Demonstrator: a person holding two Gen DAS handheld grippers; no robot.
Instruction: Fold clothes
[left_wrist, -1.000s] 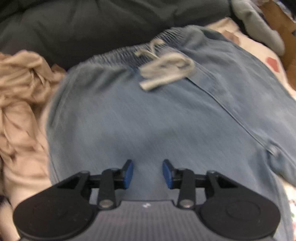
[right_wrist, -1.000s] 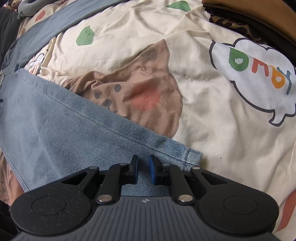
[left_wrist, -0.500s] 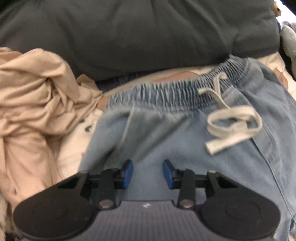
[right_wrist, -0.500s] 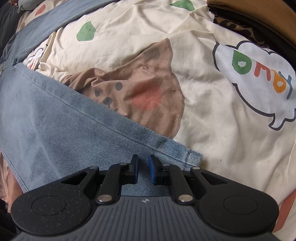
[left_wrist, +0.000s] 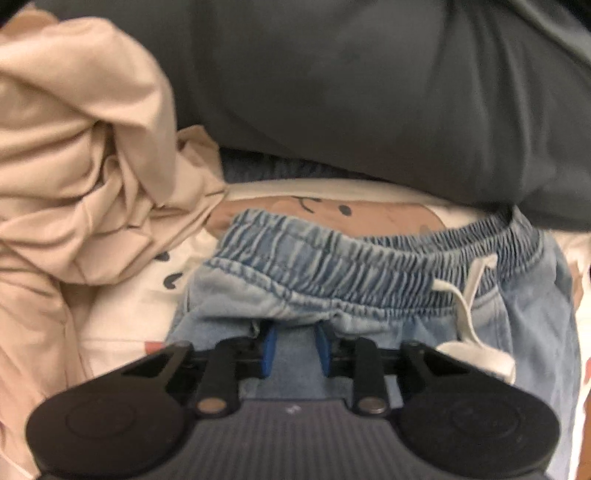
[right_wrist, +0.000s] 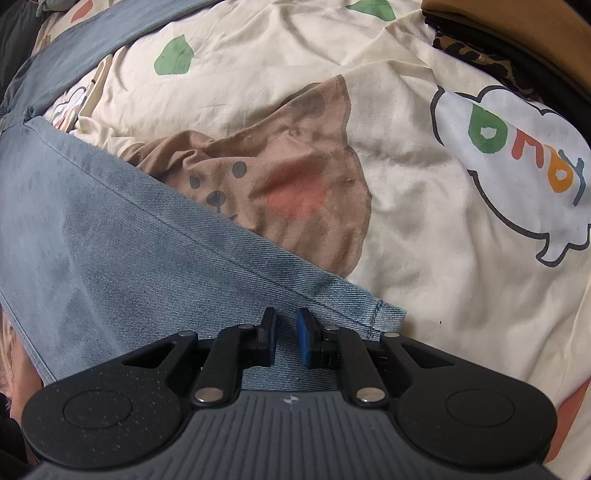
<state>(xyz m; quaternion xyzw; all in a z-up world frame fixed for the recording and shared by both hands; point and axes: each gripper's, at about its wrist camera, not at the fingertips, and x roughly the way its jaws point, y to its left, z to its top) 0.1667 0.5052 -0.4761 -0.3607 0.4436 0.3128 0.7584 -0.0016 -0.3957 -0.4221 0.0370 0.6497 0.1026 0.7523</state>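
Left wrist view, listed by size: dark grey cushion (left_wrist: 369, 85) at the back; crumpled beige garment (left_wrist: 74, 147) to one side; printed bedsheet (right_wrist: 424, 122); light-blue denim trousers (left_wrist: 369, 280) spread flat on it; white drawstring (left_wrist: 469, 295). Your left gripper (left_wrist: 294, 349) sits at the elastic waistband (left_wrist: 332, 258), jaws closing with denim bunched between them. Your right gripper (right_wrist: 285, 341) stands at the leg hem (right_wrist: 369, 314), jaws nearly together; hold unclear. Step: securing both ends. Next, you likely carry hem and waistband together.

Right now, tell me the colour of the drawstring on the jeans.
White or off-white; the drawstring shows best in the left wrist view, hanging from the elastic waistband.
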